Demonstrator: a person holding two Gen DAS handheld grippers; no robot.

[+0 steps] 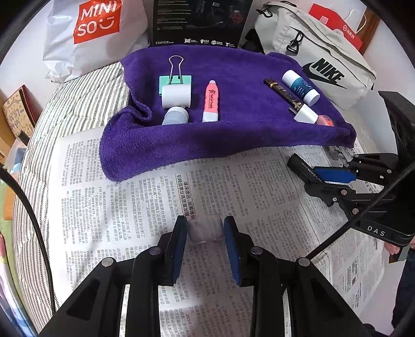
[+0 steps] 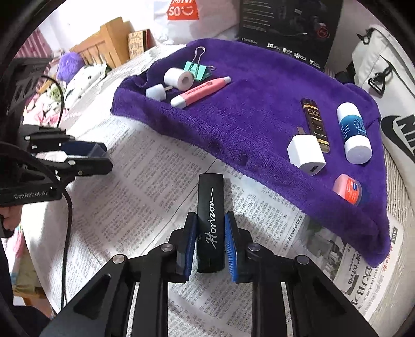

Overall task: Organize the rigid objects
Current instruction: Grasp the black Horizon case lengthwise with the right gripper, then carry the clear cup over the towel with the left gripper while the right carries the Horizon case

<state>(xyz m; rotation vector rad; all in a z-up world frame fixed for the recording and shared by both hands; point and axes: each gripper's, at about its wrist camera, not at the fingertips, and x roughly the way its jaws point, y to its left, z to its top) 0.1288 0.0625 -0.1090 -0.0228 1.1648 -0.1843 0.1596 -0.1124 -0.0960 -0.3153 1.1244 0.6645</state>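
Newspaper (image 1: 233, 186) covers the bed, and on it lies the purple towel (image 2: 259, 85), serving as the tray here. On the towel's left end sit four items: a mint binder clip (image 1: 175, 80), a white tape roll (image 1: 176, 96) touching it, a pale plug (image 1: 175, 116) just below the roll, and a pink tube (image 1: 211, 102) beside them. On the right end sit the blue-and-white stick (image 2: 354, 133), a dark gold-lettered tube (image 2: 315, 124) next to it, a white charger (image 2: 306, 153) touching that tube's lower end, and a small pink tin (image 2: 347, 189) near the towel's edge.

Behind the towel stand a white shopping bag (image 1: 88, 33), a black box (image 1: 199, 23) and a grey pouch (image 1: 316, 51).

Right gripper (image 2: 210, 243) is clenched on a black bar (image 2: 210, 220) printed "Horizon", held over the newspaper just short of the towel. Left gripper (image 1: 205, 233) grasps a small clear cup (image 1: 205, 229), pads pressed on both sides, also above the newspaper.
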